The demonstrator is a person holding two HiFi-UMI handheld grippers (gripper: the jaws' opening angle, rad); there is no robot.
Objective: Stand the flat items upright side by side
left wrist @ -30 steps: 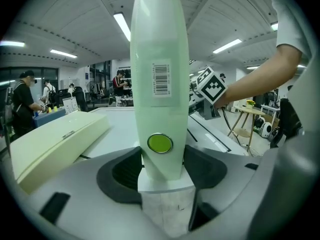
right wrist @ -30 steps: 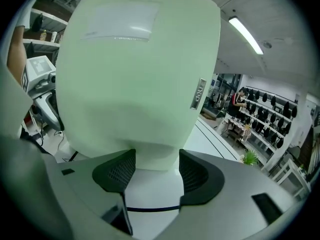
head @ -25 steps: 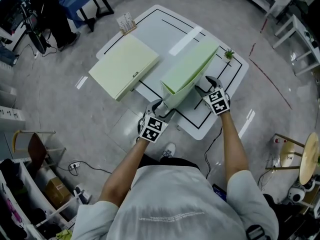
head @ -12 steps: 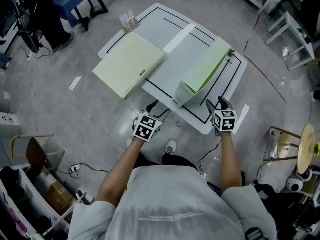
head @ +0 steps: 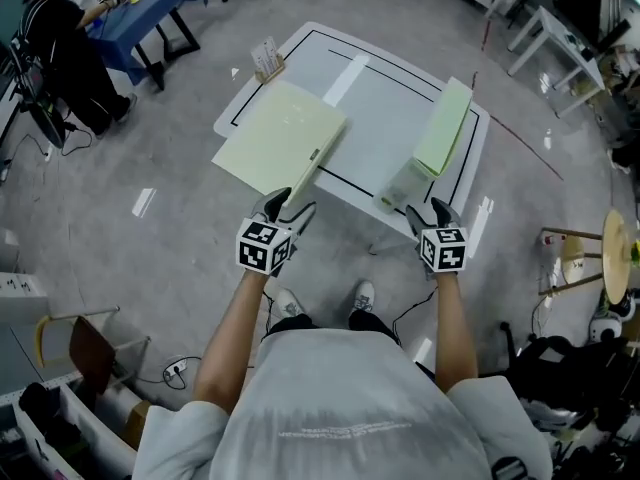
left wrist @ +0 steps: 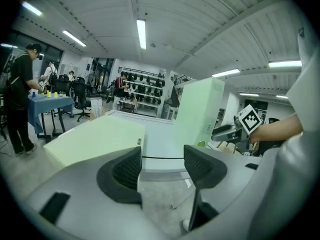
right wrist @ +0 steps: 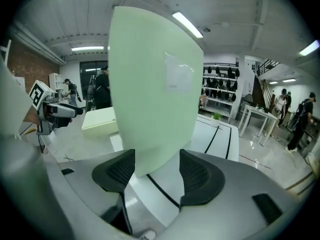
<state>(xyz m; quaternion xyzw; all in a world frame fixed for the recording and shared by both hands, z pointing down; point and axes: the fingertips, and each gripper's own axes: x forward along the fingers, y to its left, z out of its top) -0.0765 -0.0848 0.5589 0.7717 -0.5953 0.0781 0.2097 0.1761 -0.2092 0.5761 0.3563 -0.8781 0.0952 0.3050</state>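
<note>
upright folder (head: 443,128) stands just ahead of the parted right tongs (head: 430,211).

The head view looks steeply down from above the person onto the whole counter (head: 380,108), with the left gripper (head: 290,204) and right gripper (head: 433,208) at its near edge. Each gripper view sits low behind its own jaws and looks almost level across the counter. The left views from the near left corner, the right close against the upright box (right wrist: 155,84). Both show that box and the other gripper.
</note>
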